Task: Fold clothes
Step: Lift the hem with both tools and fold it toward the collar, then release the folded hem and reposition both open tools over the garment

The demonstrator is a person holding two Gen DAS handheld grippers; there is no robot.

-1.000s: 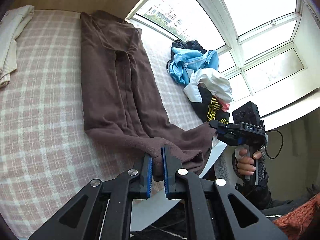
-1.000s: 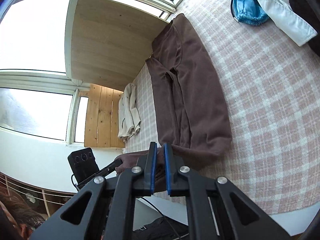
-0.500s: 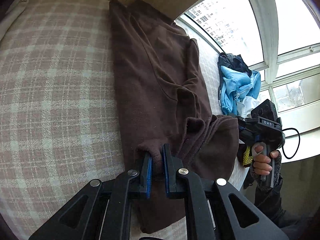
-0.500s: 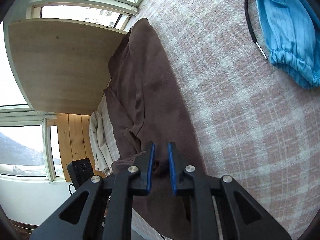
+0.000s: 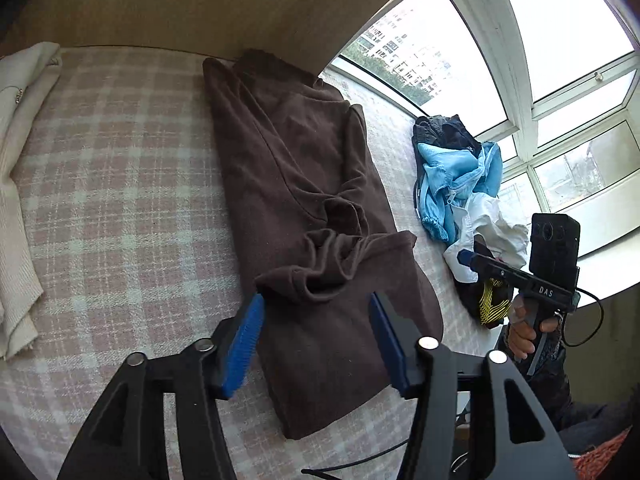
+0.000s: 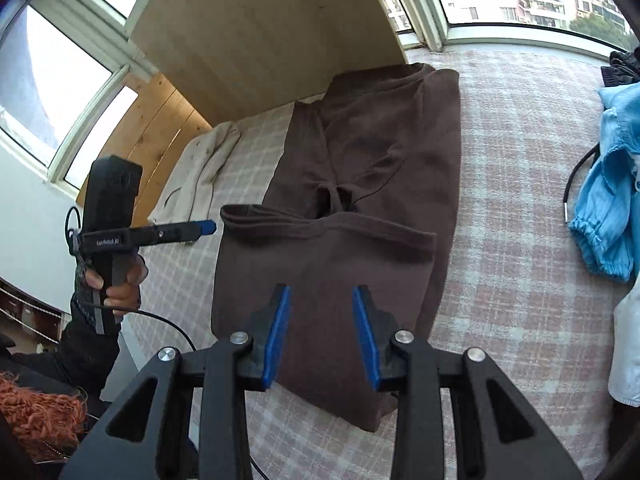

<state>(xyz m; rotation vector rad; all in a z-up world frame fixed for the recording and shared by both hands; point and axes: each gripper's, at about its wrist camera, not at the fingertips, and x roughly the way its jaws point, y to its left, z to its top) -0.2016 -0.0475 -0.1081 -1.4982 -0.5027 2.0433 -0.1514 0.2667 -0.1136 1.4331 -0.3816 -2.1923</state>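
One pink plaid bedspread [image 5: 120,184] beneath bright bay windows [image 5: 460,60]

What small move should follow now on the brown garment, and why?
Probably tidy the bunched hem edge on the brown garment: both the left gripper and right gripper have just opened and hold nothing, and the folded-up end lies wrinkled.

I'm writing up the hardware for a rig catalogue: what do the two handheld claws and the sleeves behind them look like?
Both claws, left and right, are black, angular, with blue ribbed pads and silver screws. Each carries a black camera block, white lettering and a thin black cable. Sleeves are dark.
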